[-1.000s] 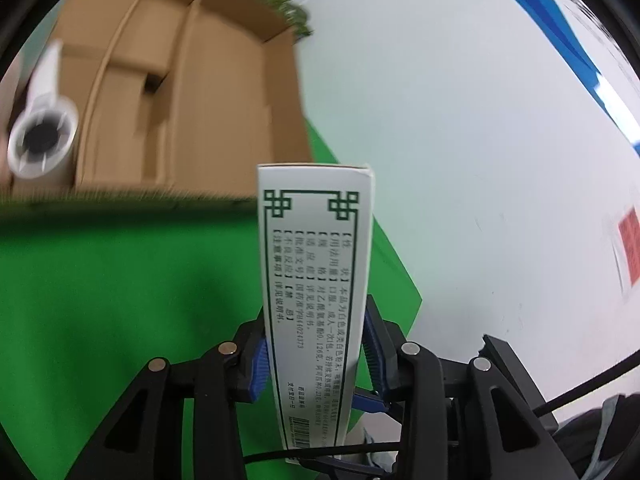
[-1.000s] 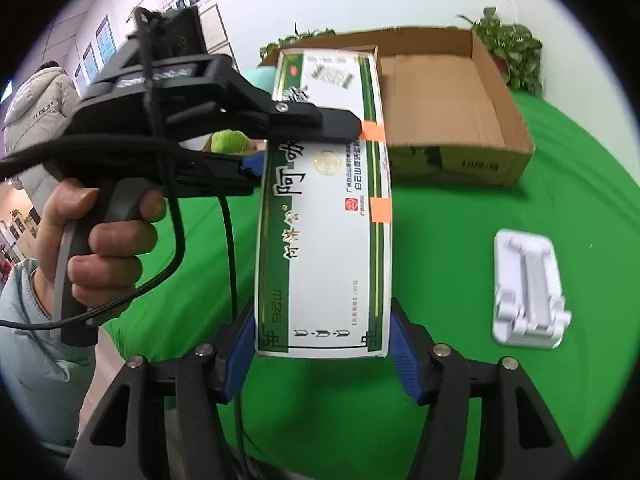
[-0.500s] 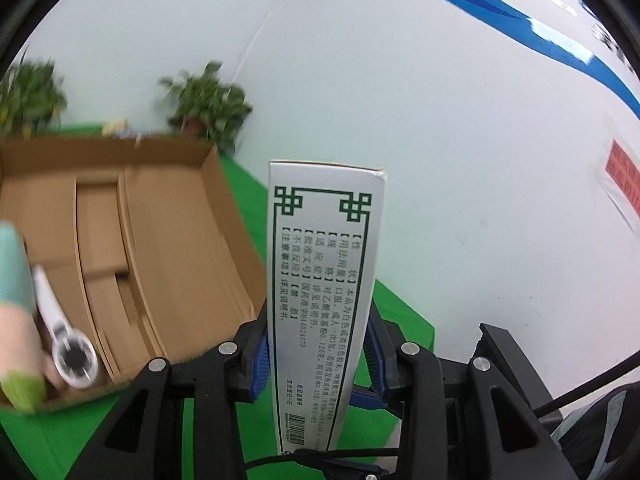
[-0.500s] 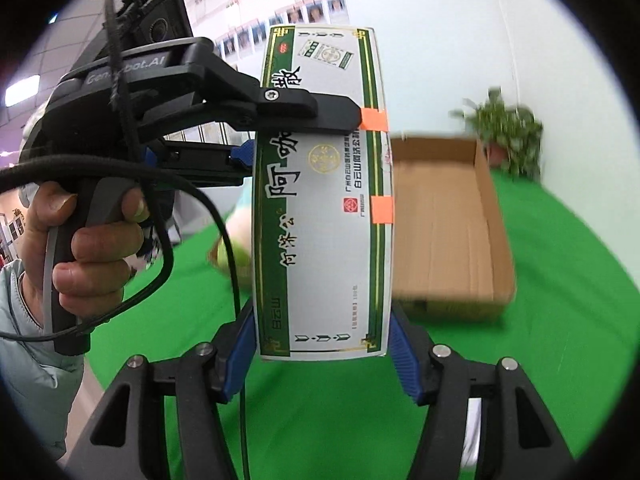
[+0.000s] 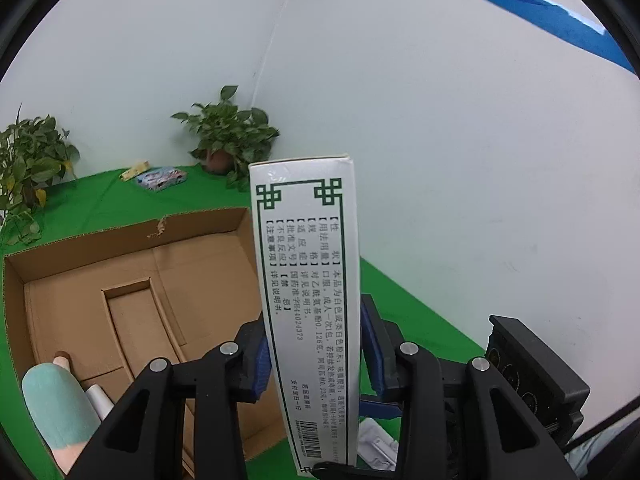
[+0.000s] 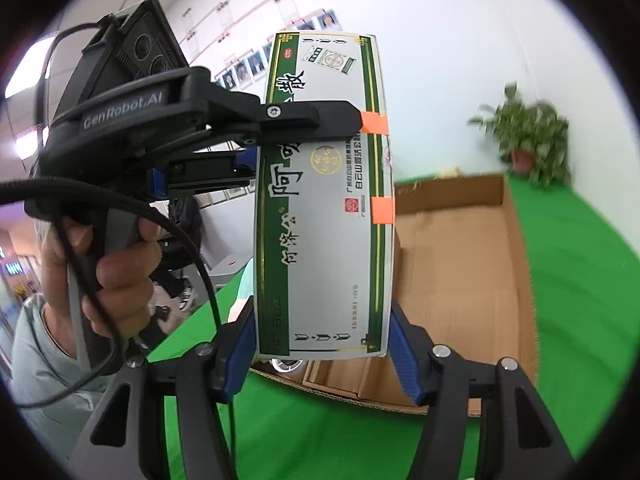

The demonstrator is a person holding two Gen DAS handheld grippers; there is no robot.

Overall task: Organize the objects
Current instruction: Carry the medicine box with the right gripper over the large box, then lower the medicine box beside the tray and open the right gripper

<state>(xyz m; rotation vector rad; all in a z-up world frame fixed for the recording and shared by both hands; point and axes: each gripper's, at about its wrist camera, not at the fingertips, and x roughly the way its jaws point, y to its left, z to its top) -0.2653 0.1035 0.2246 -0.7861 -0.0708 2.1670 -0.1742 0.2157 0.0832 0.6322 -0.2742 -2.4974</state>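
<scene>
1. While both tongs are raised above the green worktop (image 6: 580, 280), a single medicine carton (image 6: 324, 200) spans the two tools and is clear of the cloth.
2. Right tongs (image 6: 320, 344): the blue pads flank the carton's near end; the left pad touches it, but whether the right pad presses cannot be told.
3. Left tongs (image 5: 316, 356): closed on the carton's narrow printed side (image 5: 308, 300), blue pads against both faces. In the right wrist view they enter from the left, one black finger lying across the carton's front, with orange tape at the fingertips (image 6: 374, 123).
4. The person's left hand (image 6: 104, 276) grips the handle of that tool, a black cable looping past it.
5. Near left in the left wrist view, a pale green object (image 5: 56, 408) and a white cylindrical item (image 5: 100, 398) sit at the box's near corner; their exact nature is unclear.
6. An open cardboard box (image 5: 120, 280) lies on the worktop below and beyond the carton, flaps folded flat inside.
7. A white plastic piece (image 5: 376, 444) lies on the cloth beneath the left tongs.
8. Farther off, a small colourful packet (image 5: 160, 178) rests on the cloth.
9. Farthest, potted plants (image 5: 228, 136) stand against the white wall (image 5: 440, 120).
</scene>
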